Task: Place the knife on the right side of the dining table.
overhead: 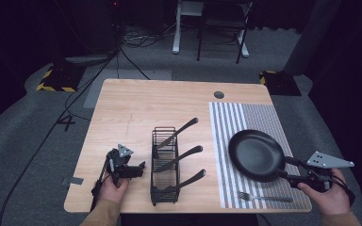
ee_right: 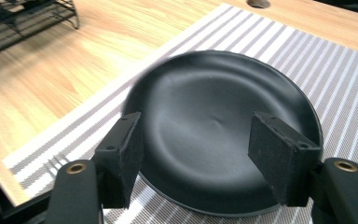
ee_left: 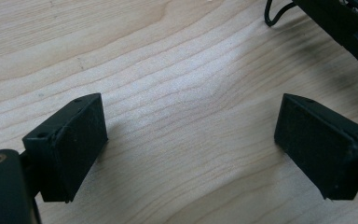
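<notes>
A dim room with grey carpet is surrounding the pale wooden table [overhead: 136,108] in the high view, where the round black frying pan [overhead: 257,154] is lying on the striped grey placemat [overhead: 259,117] with its handle running toward the right gripper [overhead: 306,176], plainly the nearer one, while the left gripper [overhead: 129,170] is waiting beside the black wire rack [overhead: 164,165]. In the left gripper view the jaws are standing wide apart over bare wood, holding nothing. In the right gripper view the jaws are gaping just short of the pan's near rim, the pan [ee_right: 223,135] lying straight ahead, though the handle's place there I cannot tell.

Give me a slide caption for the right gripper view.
Open right tongs poised over a black frying pan on a striped placemat.
</notes>
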### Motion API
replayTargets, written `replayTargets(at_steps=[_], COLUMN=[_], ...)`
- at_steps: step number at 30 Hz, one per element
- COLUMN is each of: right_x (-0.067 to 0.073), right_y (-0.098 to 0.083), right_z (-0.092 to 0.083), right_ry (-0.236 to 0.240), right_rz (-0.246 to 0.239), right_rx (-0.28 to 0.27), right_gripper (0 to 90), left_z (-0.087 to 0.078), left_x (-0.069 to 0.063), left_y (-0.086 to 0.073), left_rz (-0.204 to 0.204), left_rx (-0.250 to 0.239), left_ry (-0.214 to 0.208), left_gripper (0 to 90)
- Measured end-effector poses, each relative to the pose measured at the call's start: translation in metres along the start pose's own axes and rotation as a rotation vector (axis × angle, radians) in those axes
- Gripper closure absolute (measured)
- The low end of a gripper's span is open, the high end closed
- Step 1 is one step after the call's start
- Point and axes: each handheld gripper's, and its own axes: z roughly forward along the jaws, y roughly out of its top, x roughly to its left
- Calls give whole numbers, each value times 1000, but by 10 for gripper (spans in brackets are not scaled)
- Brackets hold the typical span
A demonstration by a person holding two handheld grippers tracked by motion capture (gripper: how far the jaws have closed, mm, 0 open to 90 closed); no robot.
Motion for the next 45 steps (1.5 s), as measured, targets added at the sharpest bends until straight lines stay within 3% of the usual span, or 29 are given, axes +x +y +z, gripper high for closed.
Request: replayTargets(at_steps=[3, 8, 13, 18, 29, 35, 45], right_x=[2, 4, 12, 17, 34, 39, 63], right_y=[14, 38, 66, 92, 132, 147, 186], right_z=[1, 7, 17, 29, 53, 64, 96], right_ry=[26, 32, 91, 118, 179, 212, 259], right_rz=[-23, -72, -129, -177, -217, -210, -284], right_rx=[7, 29, 15, 26, 18, 12, 35], right_gripper=[382, 427, 469, 479, 504, 523, 530], left_z=[0, 1, 1, 0, 0, 1, 1], left_x=[0, 0, 0, 1, 1, 1, 1], left_y=[0, 0, 0, 0, 0, 0, 0], left_rz=[1, -2, -2, 1, 0, -3, -5], left_rx=[1, -1, 0, 4, 3, 0, -1], left_ry=[-1, -5, -4, -3, -3, -2, -2], left_gripper=[96, 93, 93, 93, 93, 93, 93])
